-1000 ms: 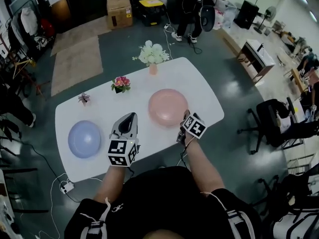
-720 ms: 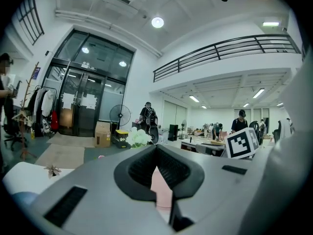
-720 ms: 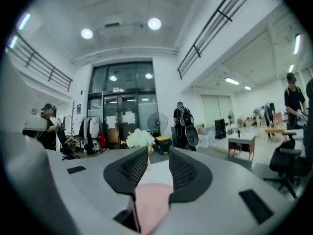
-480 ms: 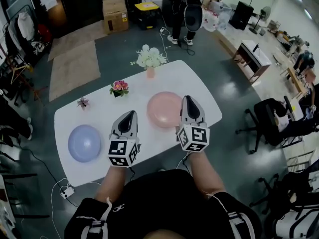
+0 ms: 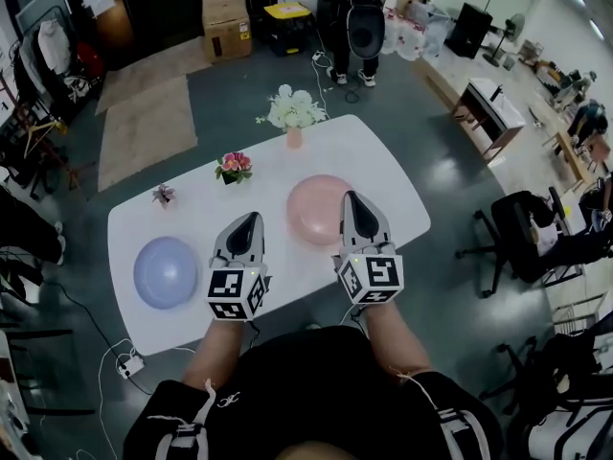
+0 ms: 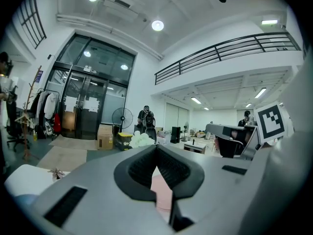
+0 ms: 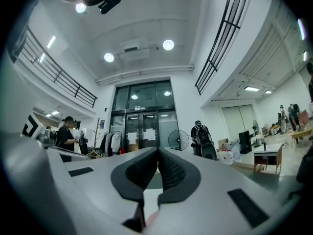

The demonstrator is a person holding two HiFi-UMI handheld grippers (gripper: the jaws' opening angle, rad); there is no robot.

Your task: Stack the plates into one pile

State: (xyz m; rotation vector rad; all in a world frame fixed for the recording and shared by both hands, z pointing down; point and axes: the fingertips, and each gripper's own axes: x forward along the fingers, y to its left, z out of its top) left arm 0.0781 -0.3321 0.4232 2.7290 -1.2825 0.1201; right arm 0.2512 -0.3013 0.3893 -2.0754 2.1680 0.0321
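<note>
On the white table (image 5: pixel 383 166) a pink plate (image 5: pixel 314 204) lies right of centre and a blue plate (image 5: pixel 165 271) lies near the left end, well apart. Both grippers hover side by side above the near half of the table and point away from me. My left gripper (image 5: pixel 253 220) (image 6: pixel 156 148) is shut and holds nothing; a strip of the pink plate (image 6: pixel 161 192) shows below its tips. My right gripper (image 5: pixel 348 197) (image 7: pixel 158 151) reaches over the pink plate's near right rim. Its jaws have just been closing with nothing between them, and they now meet.
At the table's far edge stand a vase of white flowers (image 5: pixel 293 111), a pot of pink flowers (image 5: pixel 235 165) and a small plant (image 5: pixel 164 195). A person (image 5: pixel 356 17) stands beyond the table. An office chair (image 5: pixel 522 233) is on the right, and cables (image 5: pixel 124 357) lie on the floor at the near left.
My right gripper has risen from the table's near edge beside the pink plate and turned to point forward, level with the left one. The left gripper has kept still.
</note>
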